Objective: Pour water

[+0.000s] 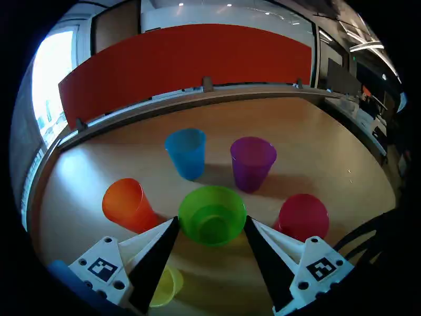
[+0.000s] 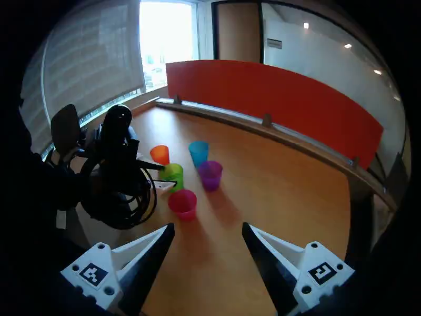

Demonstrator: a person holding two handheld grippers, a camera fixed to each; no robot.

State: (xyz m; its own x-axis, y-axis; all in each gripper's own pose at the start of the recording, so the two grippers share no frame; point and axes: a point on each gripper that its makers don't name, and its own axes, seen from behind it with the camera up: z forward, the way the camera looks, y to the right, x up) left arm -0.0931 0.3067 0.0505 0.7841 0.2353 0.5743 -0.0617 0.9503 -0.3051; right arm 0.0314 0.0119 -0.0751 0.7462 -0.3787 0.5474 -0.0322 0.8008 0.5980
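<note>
The green cup [image 1: 212, 216], blue cup [image 1: 185, 152], purple cup [image 1: 252, 162], orange cup [image 1: 128, 204], pink cup [image 1: 303, 216] and yellow cup [image 1: 167, 286] sit on a tan table [image 1: 316, 137] by a red divider [image 1: 184, 63].

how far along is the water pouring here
Just starting. Done: the left gripper grips the green cup by its sides. In hand: that cup. Left: the pour itself; the right gripper is open and empty, and I can't make out water in the cup.
</note>
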